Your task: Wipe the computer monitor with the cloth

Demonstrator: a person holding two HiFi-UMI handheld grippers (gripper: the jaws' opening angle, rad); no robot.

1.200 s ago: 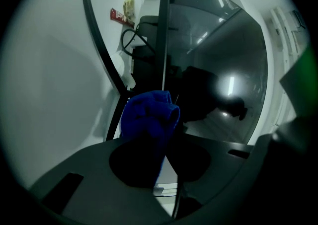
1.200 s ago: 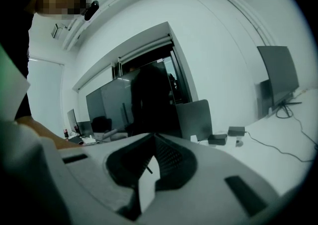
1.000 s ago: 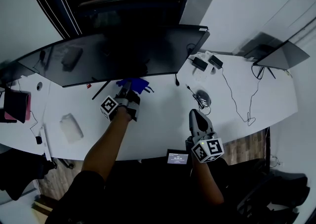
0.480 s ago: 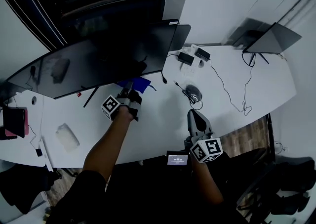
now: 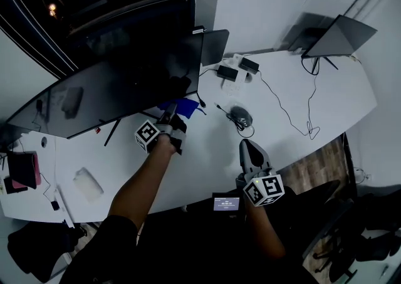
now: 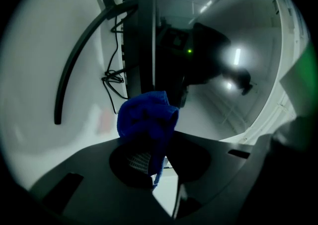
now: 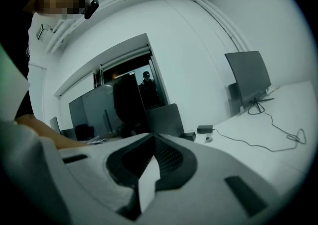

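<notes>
The blue cloth is bunched at the tips of the left gripper, at centre frame in the head view, right by the lower edge of the monitor. In the left gripper view the cloth stands up out of the fingers in front of the monitor's thin edge.

Compared with a second ago, the cloth sits nearer the monitor's right end. The right gripper is still at lower centre, over the near edge of the white surface.

The left fingers pinch the cloth. The right fingers are pressed together with nothing between them.
</notes>
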